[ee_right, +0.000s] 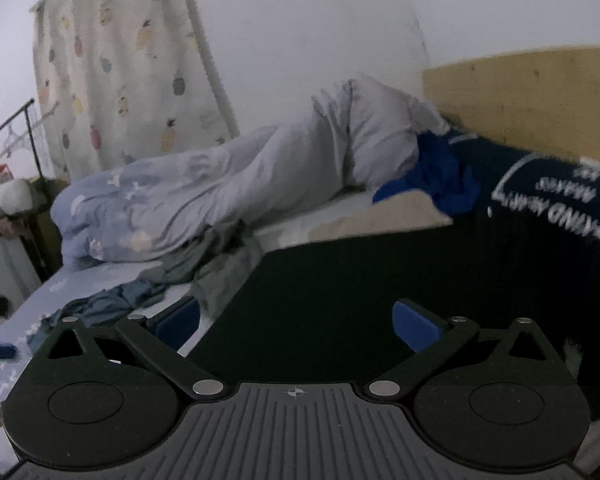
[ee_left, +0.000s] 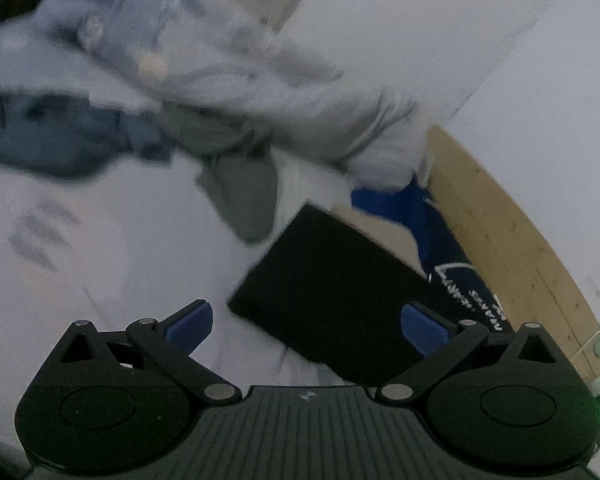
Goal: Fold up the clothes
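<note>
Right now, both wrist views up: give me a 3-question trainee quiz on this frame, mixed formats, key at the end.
1. True or false: the left gripper is shut on the black folded garment.
2. Multiple choice: in the right wrist view, what lies bunched beside the navy printed garment, under the rumpled duvet? A) a red towel B) a bright blue cloth C) a yellow pillow
3. Fill in: the grey-green garment lies crumpled, so it is not yet ____.

Key: 1 false, its fingers stand apart. 2 B. 3 folded.
</note>
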`<state>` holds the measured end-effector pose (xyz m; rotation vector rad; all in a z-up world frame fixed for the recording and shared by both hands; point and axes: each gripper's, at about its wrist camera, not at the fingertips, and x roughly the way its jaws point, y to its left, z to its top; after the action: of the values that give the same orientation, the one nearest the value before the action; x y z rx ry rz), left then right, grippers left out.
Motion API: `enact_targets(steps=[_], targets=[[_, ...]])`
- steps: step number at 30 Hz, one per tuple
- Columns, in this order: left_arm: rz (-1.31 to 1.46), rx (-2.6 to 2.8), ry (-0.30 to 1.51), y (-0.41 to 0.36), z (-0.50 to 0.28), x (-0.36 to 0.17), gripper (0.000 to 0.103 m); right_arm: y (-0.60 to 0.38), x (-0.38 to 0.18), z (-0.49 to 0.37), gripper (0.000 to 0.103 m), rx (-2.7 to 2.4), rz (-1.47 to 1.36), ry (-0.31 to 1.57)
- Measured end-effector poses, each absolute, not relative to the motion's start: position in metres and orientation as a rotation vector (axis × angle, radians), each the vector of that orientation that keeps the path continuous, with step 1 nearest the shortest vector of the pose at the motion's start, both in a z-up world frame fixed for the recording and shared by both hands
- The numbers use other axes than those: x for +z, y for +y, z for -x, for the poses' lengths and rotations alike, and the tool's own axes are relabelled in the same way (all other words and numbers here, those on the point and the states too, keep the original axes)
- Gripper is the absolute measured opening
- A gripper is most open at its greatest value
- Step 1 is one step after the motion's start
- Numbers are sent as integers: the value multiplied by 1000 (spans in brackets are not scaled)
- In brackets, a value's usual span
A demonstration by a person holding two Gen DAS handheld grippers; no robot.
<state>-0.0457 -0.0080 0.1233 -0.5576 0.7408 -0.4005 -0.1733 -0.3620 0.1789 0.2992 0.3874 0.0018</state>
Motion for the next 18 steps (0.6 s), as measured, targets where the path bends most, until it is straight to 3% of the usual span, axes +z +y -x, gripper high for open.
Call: enact_targets(steps=[12, 18], targets=[[661, -429, 911, -41, -61, -21, 103, -384, 150, 159, 103, 75, -448, 436], [823, -425, 894, -41, -92, -57, 103, -386, 144, 157, 103, 88, -463, 446]])
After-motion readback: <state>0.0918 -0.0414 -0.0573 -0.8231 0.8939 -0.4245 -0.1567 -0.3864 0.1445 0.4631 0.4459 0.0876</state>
